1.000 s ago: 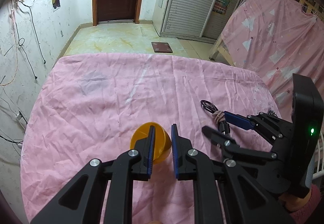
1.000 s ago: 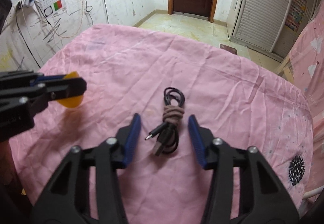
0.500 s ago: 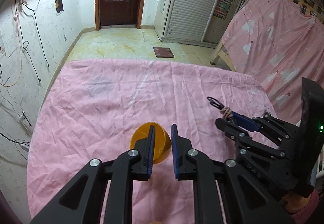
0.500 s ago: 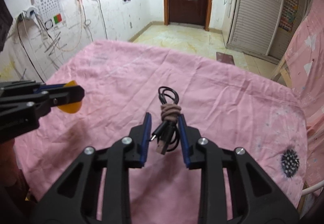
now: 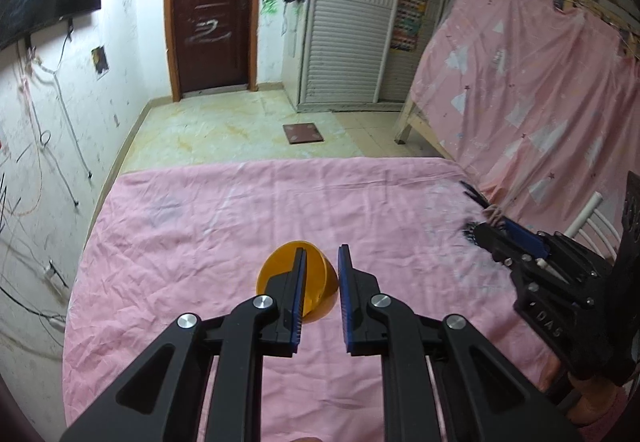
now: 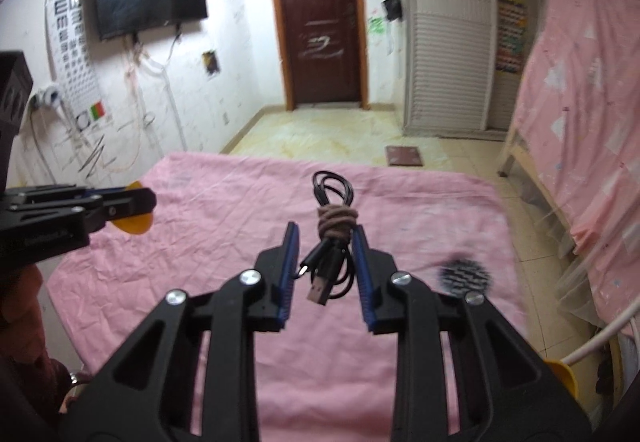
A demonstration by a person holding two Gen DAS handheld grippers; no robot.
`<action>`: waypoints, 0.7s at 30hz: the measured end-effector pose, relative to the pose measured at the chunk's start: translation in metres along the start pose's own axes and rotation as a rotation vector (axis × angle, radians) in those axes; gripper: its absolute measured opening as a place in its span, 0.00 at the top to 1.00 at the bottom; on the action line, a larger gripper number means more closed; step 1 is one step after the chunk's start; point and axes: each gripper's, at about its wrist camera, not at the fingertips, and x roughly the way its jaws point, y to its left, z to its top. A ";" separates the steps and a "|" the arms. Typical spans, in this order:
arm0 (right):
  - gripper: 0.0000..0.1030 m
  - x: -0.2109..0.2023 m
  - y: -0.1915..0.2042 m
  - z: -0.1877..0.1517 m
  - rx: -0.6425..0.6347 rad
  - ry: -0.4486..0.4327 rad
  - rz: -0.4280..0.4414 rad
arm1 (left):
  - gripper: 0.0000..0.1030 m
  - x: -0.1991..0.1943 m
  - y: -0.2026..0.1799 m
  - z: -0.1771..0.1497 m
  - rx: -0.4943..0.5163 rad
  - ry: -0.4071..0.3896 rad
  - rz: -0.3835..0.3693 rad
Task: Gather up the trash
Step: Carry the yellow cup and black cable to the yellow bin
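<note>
While both grippers hung above the pink sheet [image 5: 200, 242], two items were counted in hand: one orange plastic piece [image 5: 280, 270] and one coiled black cable [image 6: 332, 238]. One small dark round patch [image 6: 464, 274] sat on the sheet to the right of the cable.

The left gripper [image 5: 320, 294] had its jaws drawn narrow on the orange piece, which sat between the blue pads at their far tips, a curved shell with its rounded edge pointing away and to the left.

The right gripper [image 6: 326, 270] was clamped on the cable, at centre of its own view. The cable's long axis ran near to far: loop end at the far side, two plug ends at the near side, hanging between the pads. One brown band [image 6: 336, 220] wrapped the bundle just beyond the fingertips. Cable glossy black, thin, folded several times.
</note>
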 end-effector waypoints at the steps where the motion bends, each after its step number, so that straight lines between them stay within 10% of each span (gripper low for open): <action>1: 0.76 -0.006 -0.006 -0.002 0.008 -0.009 -0.008 | 0.92 -0.003 -0.008 0.000 0.012 -0.005 -0.004; 21: 0.75 -0.088 -0.155 -0.083 0.215 -0.023 -0.243 | 0.92 0.000 -0.158 -0.012 0.233 -0.015 -0.115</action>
